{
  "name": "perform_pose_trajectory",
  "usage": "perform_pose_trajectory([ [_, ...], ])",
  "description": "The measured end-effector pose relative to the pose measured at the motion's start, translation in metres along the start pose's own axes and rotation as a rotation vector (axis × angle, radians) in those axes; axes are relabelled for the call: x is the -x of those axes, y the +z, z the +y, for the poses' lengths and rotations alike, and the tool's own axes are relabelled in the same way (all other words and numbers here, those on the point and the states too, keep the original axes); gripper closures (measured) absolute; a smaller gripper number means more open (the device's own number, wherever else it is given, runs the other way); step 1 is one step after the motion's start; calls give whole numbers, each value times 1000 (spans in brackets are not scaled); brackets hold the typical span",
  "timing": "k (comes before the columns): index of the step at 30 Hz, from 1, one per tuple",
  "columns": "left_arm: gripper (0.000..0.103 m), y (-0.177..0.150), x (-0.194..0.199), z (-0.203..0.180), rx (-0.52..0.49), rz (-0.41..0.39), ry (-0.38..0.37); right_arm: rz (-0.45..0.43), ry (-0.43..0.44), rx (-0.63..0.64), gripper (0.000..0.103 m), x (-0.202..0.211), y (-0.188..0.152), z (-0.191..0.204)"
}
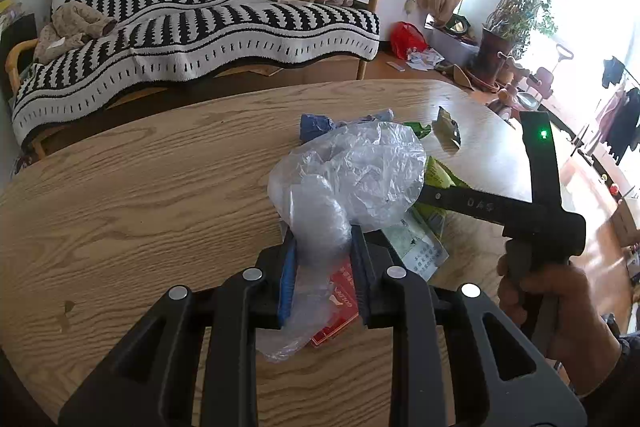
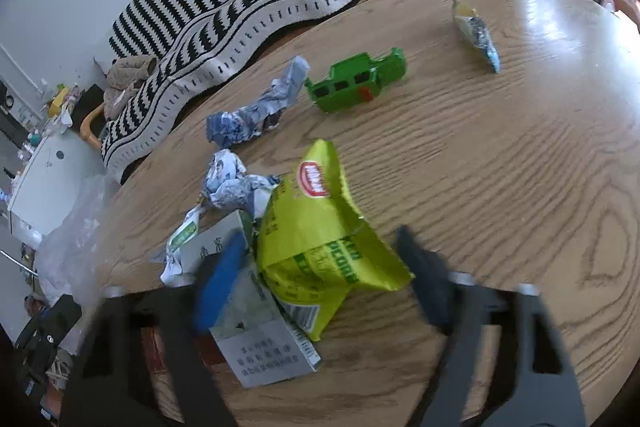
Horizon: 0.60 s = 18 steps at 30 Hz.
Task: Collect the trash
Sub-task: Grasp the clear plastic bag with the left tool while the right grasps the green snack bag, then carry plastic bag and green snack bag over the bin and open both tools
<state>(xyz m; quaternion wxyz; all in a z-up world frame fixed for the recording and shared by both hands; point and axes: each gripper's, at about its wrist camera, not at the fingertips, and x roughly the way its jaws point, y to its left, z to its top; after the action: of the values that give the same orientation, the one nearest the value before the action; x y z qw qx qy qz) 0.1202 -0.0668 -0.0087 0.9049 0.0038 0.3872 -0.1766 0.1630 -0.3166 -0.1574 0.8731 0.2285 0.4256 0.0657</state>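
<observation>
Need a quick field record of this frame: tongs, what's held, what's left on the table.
left tongs: shut on clear bag
right tongs: open, astride green chip bag, not pressing
pile by chip bag: grey carton, crumpled paper
further out: blue wrapper, green box, snack packet
surface: wood table

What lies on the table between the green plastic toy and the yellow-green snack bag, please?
Nothing: bare table separates the green toy from the snack bag, as the right wrist view shows.
</observation>
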Motion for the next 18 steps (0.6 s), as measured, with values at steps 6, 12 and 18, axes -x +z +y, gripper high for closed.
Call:
perform_pose_trajectory([
  [6,79,3,1,-1,11,-3,5,-61,-19,44,54,22,2,10],
  [12,79,7,0,-14,8,-11,-5,-121,-57,60,54,62,5,-4],
  [18,79,15,-3,-59,-24,-26,-46,-175,-137,55,54,121,3,-47],
])
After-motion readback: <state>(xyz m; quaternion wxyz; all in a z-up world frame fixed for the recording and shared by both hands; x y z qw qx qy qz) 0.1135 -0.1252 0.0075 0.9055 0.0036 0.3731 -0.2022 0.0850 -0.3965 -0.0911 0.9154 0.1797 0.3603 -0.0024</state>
